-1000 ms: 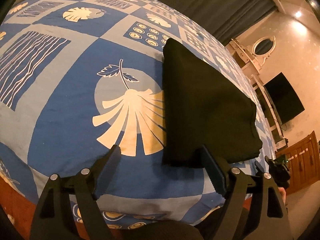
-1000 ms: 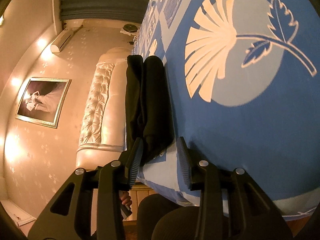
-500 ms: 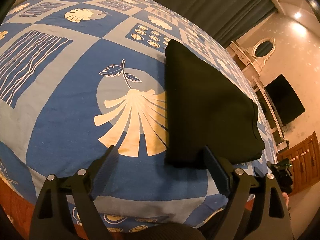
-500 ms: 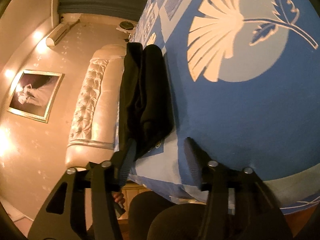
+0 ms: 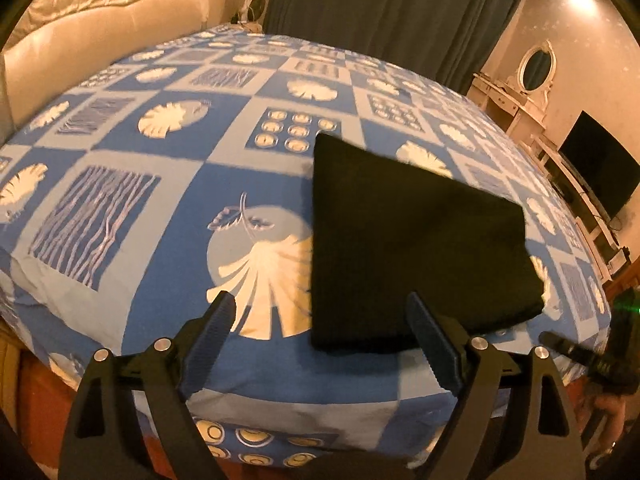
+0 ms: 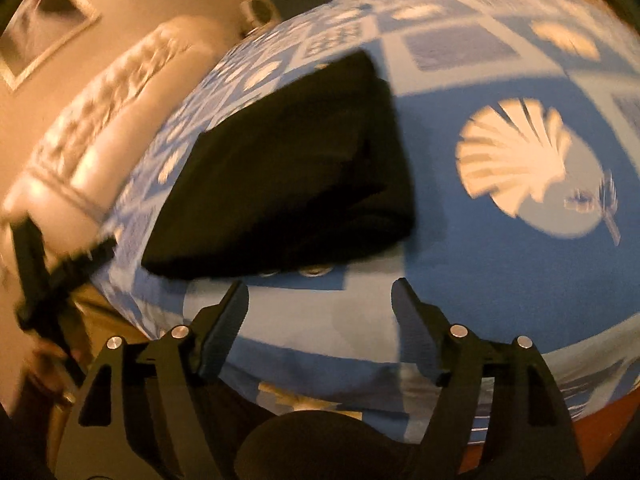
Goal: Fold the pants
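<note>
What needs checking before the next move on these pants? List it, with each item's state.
1. Pants folded into a compact stack: ok.
2. Pants fully on the bedspread, none over the edge: ok.
3. Left gripper open, nothing held: ok.
4. Right gripper jaws opening, nothing between them: ok.
5. Inner layers neatly aligned: cannot tell; the right wrist view is blurred.
</note>
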A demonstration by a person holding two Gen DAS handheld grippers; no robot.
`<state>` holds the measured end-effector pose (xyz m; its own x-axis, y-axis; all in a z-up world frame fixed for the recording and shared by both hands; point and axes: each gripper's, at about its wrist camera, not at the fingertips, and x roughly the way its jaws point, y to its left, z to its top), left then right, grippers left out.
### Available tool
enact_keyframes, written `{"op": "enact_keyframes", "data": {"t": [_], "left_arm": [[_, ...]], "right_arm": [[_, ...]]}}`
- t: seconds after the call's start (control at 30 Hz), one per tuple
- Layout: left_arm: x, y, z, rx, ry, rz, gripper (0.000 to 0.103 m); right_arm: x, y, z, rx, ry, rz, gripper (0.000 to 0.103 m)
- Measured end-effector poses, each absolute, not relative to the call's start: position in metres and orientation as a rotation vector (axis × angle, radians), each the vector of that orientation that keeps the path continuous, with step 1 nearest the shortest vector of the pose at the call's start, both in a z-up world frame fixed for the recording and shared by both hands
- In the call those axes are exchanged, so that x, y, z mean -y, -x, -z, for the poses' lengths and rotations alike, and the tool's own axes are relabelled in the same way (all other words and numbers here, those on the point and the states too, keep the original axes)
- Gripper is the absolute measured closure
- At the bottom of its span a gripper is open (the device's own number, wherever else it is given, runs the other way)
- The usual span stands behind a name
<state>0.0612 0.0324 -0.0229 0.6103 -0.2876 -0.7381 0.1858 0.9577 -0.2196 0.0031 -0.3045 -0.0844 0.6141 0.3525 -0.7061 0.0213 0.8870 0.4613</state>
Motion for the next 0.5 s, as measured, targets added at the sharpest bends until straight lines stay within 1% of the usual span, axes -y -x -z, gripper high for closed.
{"op": "enact_keyframes", "data": {"t": [0.1,0.27,0.4,0.5], "left_arm": [[-0.023,-0.055,0.006,-0.855,0.125,0.244,0.017],[-0.004,-0.032,-0.005,-0.821,0.098,0.219,0.017],[0.010,-0.013,0.002,-0.821,0.019,0.204,0.017],[0.013,-0.005,0.008,-0.814,0.013,0.193,0.017]], "right_arm": [[0.293,-0.001,0.066,-0.879,-0.389,-0.209,0.023],[0.291,0.005,0.046,-0.846,-0.345,-0.195,0.022],[0.297,0.010,0.049,-0.842,-0.297,-0.169,0.021],[0.304,0.016,0.058,-0.817,-0.332,-0.145,0.021]]}}
